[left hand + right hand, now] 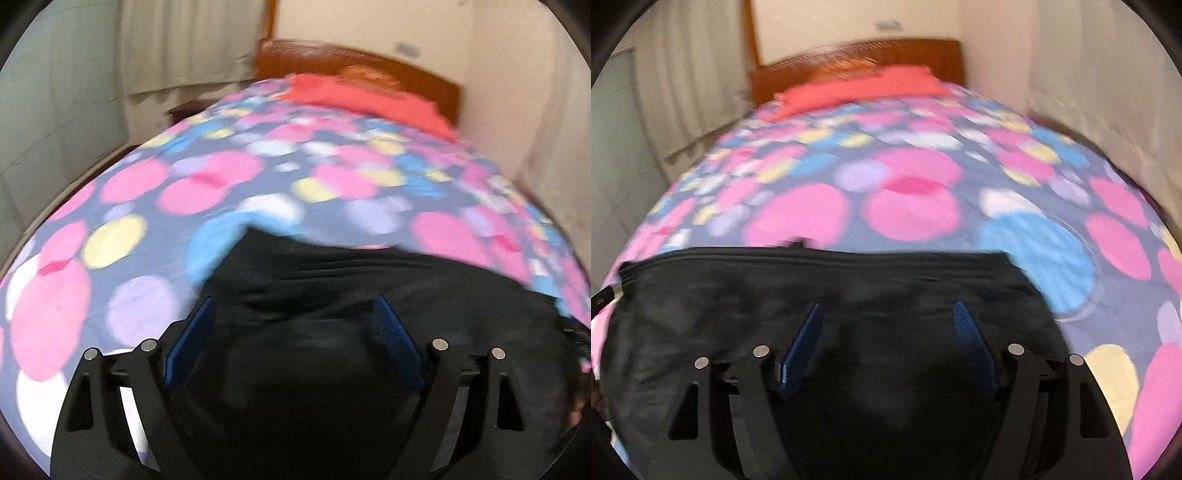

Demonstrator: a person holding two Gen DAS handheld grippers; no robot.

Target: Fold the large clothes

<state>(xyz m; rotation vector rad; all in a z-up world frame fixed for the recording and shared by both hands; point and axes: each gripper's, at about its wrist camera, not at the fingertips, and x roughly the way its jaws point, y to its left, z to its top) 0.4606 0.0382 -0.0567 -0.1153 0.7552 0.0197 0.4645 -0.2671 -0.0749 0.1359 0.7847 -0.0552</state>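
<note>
Lying across the near end of the bedspread (207,184), at six o'clock in both views, the black garment (827,291) stretches beneath both tongs; left gripper (293,317) and right gripper (888,321) are spread wide, holding nothing.

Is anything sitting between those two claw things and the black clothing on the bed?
Nothing visible. The black garment lies directly under the open left gripper and right gripper, on the circle-patterned bedspread.
</note>
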